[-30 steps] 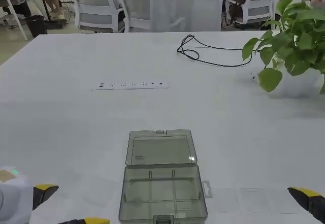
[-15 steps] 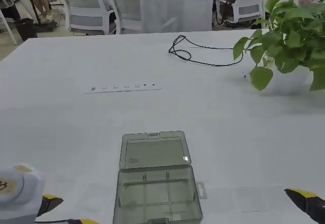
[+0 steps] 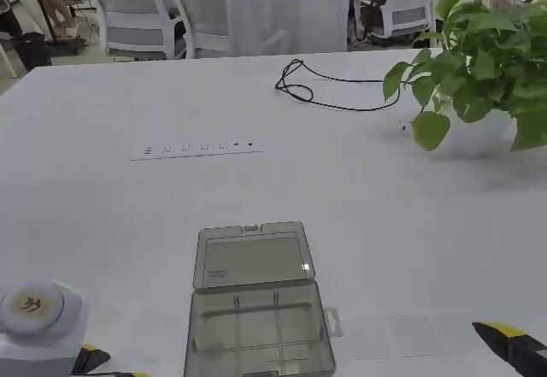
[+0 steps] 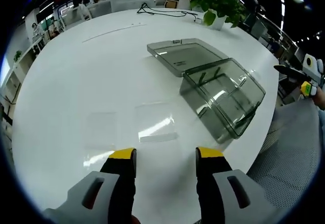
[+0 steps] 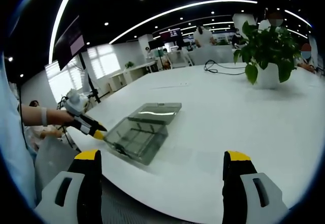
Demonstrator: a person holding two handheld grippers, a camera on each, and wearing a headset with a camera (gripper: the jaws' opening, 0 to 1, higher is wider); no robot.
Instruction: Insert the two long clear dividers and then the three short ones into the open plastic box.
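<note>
Left gripper view: left of the open box (image 4: 201, 107), the left gripper (image 4: 166, 155) hangs with jaws apart over a clear divider (image 4: 156, 122) lying flat. Right of the box, the right gripper (image 5: 162, 158) gapes, empty. I'd pinch that flat sheet by one edge, since it looks slippery.

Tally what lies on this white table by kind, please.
Smoky clear plastic box, lid open: 1
Green potted plant: 1
Black looped cable: 1
White socket strip: 1
Clear flat sheets: at least 2, faint
Total: at least 6
</note>
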